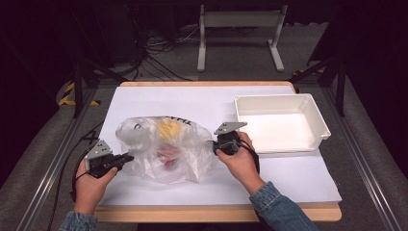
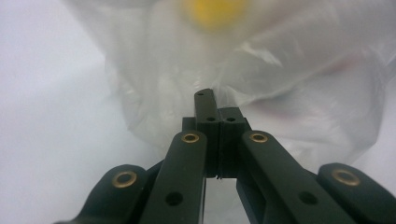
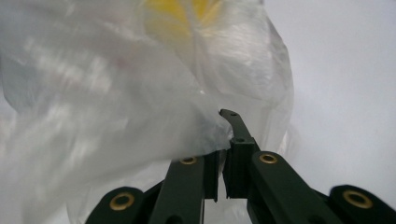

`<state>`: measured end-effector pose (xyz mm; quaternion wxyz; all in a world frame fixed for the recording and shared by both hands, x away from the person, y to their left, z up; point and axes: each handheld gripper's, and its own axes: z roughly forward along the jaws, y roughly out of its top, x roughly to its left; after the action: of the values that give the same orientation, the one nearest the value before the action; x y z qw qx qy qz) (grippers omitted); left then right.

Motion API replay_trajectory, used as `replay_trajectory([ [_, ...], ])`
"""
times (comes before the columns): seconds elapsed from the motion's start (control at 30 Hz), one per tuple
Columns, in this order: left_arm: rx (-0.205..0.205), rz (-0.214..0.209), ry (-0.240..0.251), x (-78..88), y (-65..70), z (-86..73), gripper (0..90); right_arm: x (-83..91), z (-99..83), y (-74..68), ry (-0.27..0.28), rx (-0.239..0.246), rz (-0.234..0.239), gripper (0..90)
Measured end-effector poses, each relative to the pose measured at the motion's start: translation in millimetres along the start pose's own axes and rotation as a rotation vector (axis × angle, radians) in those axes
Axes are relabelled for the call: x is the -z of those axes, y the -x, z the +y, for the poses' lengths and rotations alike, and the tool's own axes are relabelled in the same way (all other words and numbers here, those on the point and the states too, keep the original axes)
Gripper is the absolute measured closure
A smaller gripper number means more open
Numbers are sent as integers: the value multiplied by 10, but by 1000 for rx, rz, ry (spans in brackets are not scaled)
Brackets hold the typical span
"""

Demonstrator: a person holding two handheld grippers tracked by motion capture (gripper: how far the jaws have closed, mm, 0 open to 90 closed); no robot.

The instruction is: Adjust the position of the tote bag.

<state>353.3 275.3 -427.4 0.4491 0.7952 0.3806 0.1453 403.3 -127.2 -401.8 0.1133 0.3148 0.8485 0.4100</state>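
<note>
A clear plastic bag (image 1: 163,144) sits puffed up on the white sheet (image 1: 202,98), stretched between my two grippers. Through the film I see something yellow (image 1: 168,129) and something red (image 1: 169,160). My left gripper (image 1: 127,157) pinches the bag's left edge; in the left gripper view its jaws (image 2: 212,100) are pressed together against the bag (image 2: 280,70). On the bag's right side my right gripper (image 1: 215,143) is shut on the film; in the right gripper view the plastic (image 3: 116,93) runs in between the closed jaws (image 3: 229,126).
A white rectangular tray (image 1: 320,115) stands at the back right of the sheet, just beyond my right hand. The wooden table edge (image 1: 216,211) runs along the front. Cables and a white stand (image 1: 240,21) are on the floor behind the table.
</note>
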Motion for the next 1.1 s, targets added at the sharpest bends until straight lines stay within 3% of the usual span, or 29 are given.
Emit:
replay_trajectory([
  [0.07,21,-5,-31,-40,-36,-64,900,-12,-36,-1,-21,-8,-3,872],
  [0.1,44,-26,-52,-68,-53,-102,900,-42,-118,0,-63,-25,4,873],
  [0.23,56,-49,-75,-73,-48,-112,900,-71,-216,-3,-104,-55,29,864],
  [0.33,50,-56,-80,-62,-39,-107,900,-49,-228,-9,-99,-44,31,811],
  [0.37,51,-62,-78,-49,-34,-102,900,-33,-225,-11,-92,-39,24,770],
  [0.4,55,-69,-68,-36,-30,-99,898,34,-200,-14,-60,-38,32,673],
  [0.43,60,-80,-50,-19,-29,-91,898,34,-200,-14,-60,-38,32,673],
  [0.47,63,-96,-23,17,-22,-69,848,105,-169,-17,-26,-30,31,532],
  [0.53,62,-100,-7,42,-8,-52,805,133,-156,-21,-16,-23,29,488],
  [0.6,57,-93,40,104,27,-7,582,213,-124,-32,6,-9,39,384],
  [0.67,40,-97,77,167,58,38,516,295,-95,-44,27,-1,48,322],
  [0.7,45,-92,109,218,84,81,424,385,-69,-54,47,9,53,280],
  [0.73,42,-94,125,245,94,101,418,432,-55,-64,53,12,51,261],
  [0.97,39,-69,175,288,101,149,450,708,8,-110,65,60,59,188],
  [1.0,50,-69,180,288,94,149,598,803,26,-122,67,77,63,168],
  [1.03,60,-70,183,288,86,150,598,803,26,-122,67,77,63,168],
  [1.07,68,-69,182,288,77,155,657,842,32,-125,63,86,64,164],
  [1.1,68,-63,182,286,65,162,775,916,42,-126,63,103,61,158],
])
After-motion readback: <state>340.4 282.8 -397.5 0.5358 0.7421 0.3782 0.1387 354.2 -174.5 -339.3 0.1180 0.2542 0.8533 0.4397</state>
